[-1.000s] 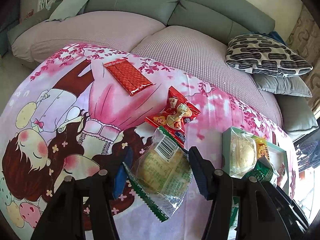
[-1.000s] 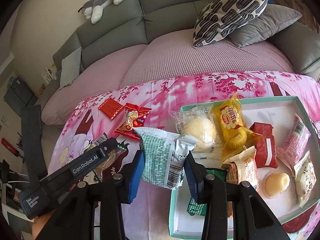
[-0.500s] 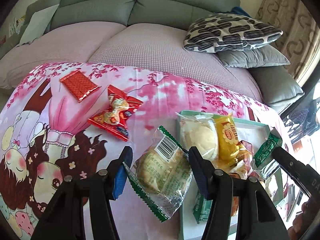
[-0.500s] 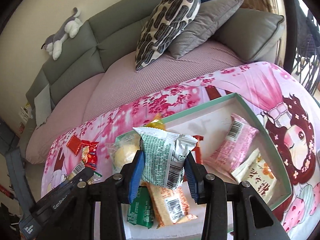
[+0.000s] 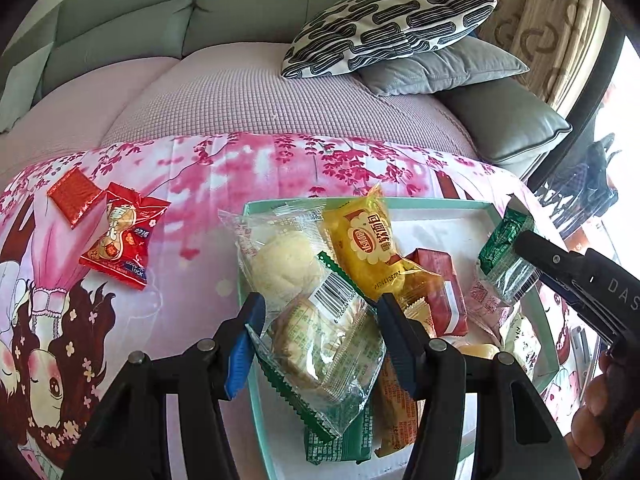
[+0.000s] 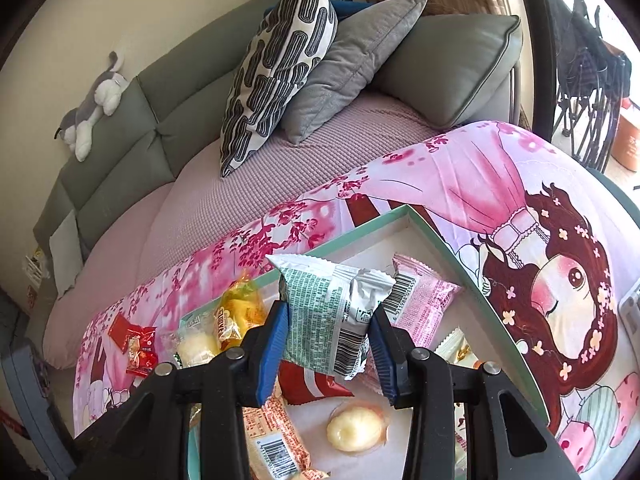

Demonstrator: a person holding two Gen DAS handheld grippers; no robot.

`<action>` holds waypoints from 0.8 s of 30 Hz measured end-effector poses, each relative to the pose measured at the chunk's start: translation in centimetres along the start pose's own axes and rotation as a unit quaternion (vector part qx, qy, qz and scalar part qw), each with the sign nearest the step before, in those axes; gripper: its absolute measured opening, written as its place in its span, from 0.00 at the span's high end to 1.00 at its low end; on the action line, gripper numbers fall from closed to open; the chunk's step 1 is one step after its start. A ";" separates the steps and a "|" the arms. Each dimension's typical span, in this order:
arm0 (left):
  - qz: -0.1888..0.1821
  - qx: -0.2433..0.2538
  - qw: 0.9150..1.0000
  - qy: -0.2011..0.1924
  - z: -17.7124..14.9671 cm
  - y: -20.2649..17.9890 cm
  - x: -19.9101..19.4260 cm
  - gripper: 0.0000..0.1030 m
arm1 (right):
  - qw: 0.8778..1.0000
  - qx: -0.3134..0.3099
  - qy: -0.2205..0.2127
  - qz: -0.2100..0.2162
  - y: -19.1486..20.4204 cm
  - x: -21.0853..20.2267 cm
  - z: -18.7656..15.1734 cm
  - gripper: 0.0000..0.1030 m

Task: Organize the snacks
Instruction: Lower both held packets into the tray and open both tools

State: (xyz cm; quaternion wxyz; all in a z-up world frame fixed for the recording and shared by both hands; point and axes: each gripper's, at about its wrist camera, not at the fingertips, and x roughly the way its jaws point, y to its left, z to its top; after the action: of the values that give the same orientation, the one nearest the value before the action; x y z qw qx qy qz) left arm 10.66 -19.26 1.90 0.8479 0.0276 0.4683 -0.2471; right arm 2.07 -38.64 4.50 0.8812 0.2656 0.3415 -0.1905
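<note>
Left gripper (image 5: 320, 334) clamps a clear green-edged plastic pastry packet (image 5: 326, 344), lower centre of frame, above the mint-green cardboard tray (image 5: 524, 276). Right gripper (image 6: 329, 350) grips a silver-green foil snack pouch (image 6: 330, 314), frame centre, over the tray interior.

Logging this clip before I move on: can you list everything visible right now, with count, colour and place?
Tray: 1, mint rim, on blanket.
Clear green-edged bun pack: 1, in left gripper, over tray.
Silver-green pack: 1, in right gripper, over tray.
Yellow bread pack: 1, in tray.
Pink pack: 1, in tray.
Red snacks: 2, on blanket left of tray.
Cartoon blanket: 1, pink.
Patterned pillow: 1, black-white, on sofa.
Plush toy: 1, grey-white, on sofa back.
Left gripper: shut.
Right gripper: shut.
</note>
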 end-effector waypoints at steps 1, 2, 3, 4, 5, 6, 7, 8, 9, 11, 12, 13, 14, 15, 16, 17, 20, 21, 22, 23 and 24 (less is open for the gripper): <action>0.001 0.001 1.000 0.001 0.0 -0.1 0.3 0.42 | 1.000 0.000 -0.001 0.001 -0.1 0.3 0.0 0.58; 0.001 0.001 1.000 0.001 0.0 -0.1 0.5 0.42 | 1.000 0.000 -0.001 0.002 -0.1 0.6 0.0 0.58; 0.000 0.002 1.000 0.000 0.1 -0.2 0.6 0.42 | 1.000 0.001 0.000 0.001 -0.2 0.9 0.0 0.58; 0.001 0.003 1.000 -0.002 0.1 -0.3 0.7 0.42 | 1.000 0.000 -0.001 0.002 -0.2 1.1 0.0 0.58; 0.002 0.004 1.000 -0.005 0.2 -0.3 0.8 0.42 | 1.000 0.000 -0.001 0.002 -0.2 1.3 0.0 0.58; 0.003 0.006 1.000 -0.007 0.2 -0.4 0.9 0.42 | 1.000 -0.001 0.000 0.000 -0.2 1.5 -0.1 0.58; 0.004 0.007 1.000 -0.008 0.2 -0.4 1.0 0.42 | 1.000 -0.003 0.002 -0.003 -0.1 1.6 -0.1 0.59; 0.005 0.009 1.000 -0.009 0.2 -0.4 1.0 0.42 | 1.000 -0.004 0.003 -0.007 -0.1 1.8 -0.1 0.59; 0.006 0.010 1.000 -0.009 0.2 -0.5 1.1 0.42 | 1.000 -0.004 0.004 -0.009 -0.2 1.8 -0.1 0.59; 0.005 0.008 1.000 -0.010 0.3 -0.5 1.1 0.42 | 1.000 -0.004 0.008 -0.011 -0.3 2.0 -0.1 0.58; 0.003 0.006 1.000 -0.010 0.3 -0.4 1.0 0.42 | 1.000 -0.004 0.009 -0.014 -0.4 2.0 -0.1 0.58; 0.001 0.006 1.000 -0.009 0.3 -0.4 1.0 0.42 | 1.000 -0.004 0.011 -0.017 -0.4 2.0 -0.1 0.58; -0.001 0.006 1.000 -0.009 0.3 -0.4 1.0 0.41 | 1.000 -0.004 0.013 -0.019 -0.5 2.0 -0.1 0.58; 0.001 0.007 1.000 -0.009 0.3 -0.4 1.0 0.41 | 1.000 -0.005 0.017 -0.021 -0.6 2.1 -0.2 0.58; 0.003 0.008 1.000 -0.009 0.3 -0.4 0.9 0.41 | 0.999 -0.007 0.020 -0.024 -0.6 2.1 -0.2 0.57; 0.002 0.006 1.000 -0.008 0.3 -0.4 0.9 0.38 | 0.999 -0.010 0.024 -0.028 -0.5 2.1 -0.2 0.56; -0.008 -0.001 1.000 -0.004 0.2 -0.1 0.8 0.32 | 0.999 -0.010 0.027 -0.040 -0.7 1.9 -0.3 0.44; -0.008 -0.001 1.000 -0.002 0.2 -0.1 0.7 0.32 | 0.999 -0.010 0.029 -0.041 -0.7 1.7 -0.3 0.43; -0.005 -0.001 1.000 -0.001 0.2 0.0 0.6 0.32 | 0.999 -0.010 0.031 -0.042 -0.7 1.6 -0.4 0.43; -0.003 0.001 1.000 0.000 0.1 0.0 0.5 0.32 | 0.998 -0.012 0.032 -0.045 -0.7 1.5 -0.4 0.42; -0.002 0.002 1.000 0.001 0.1 0.0 0.4 0.32 | 0.998 -0.015 0.033 -0.049 -0.6 1.3 -0.4 0.39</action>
State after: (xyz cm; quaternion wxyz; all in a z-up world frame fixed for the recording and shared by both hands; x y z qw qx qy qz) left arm 10.92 -19.41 1.61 0.8471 0.0288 0.4685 -0.2493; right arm 2.47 -39.02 3.10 0.8627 0.2415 0.3863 -0.2196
